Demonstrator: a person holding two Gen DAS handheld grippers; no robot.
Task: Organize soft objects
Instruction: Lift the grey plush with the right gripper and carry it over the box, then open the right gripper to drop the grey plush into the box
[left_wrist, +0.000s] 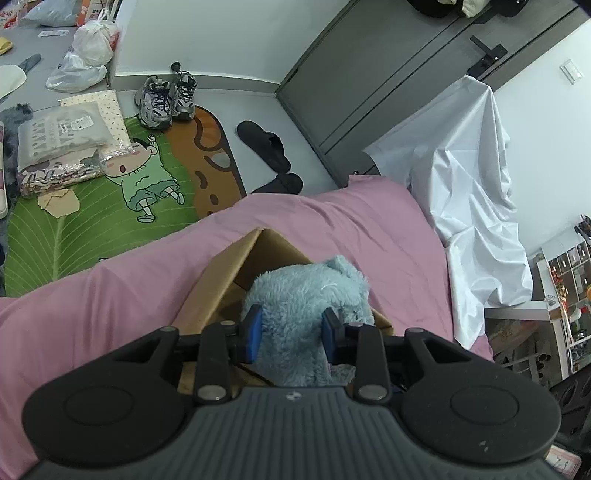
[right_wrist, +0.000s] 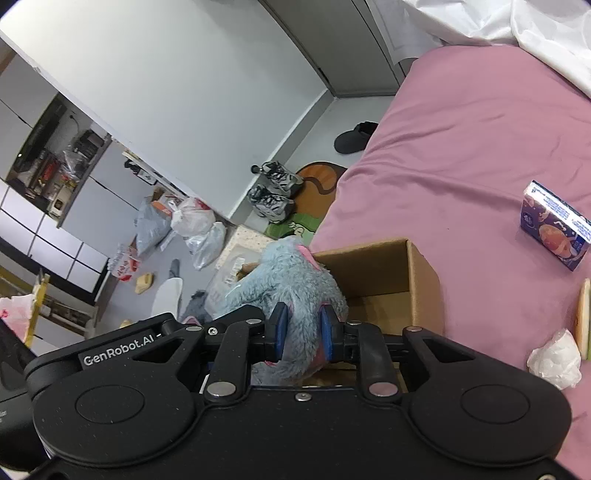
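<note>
A fluffy light-blue plush toy (left_wrist: 306, 295) with pink patches hangs over an open cardboard box (left_wrist: 229, 273) that stands on the pink bed. My left gripper (left_wrist: 291, 334) is shut on the plush from one side. In the right wrist view, my right gripper (right_wrist: 301, 332) is shut on the same plush toy (right_wrist: 284, 277), which sits at the near-left edge of the cardboard box (right_wrist: 417, 273). The box's floor shows bare beside the toy.
The pink bed sheet (right_wrist: 461, 147) carries a small printed carton (right_wrist: 554, 229), a crumpled white tissue (right_wrist: 554, 358) and a flat tan item (right_wrist: 583, 317). A white sheet (left_wrist: 472, 192) drapes at the bed's far end. Sneakers (left_wrist: 166, 98), slippers (left_wrist: 266, 144), bags and a cartoon rug (left_wrist: 110, 206) lie on the floor.
</note>
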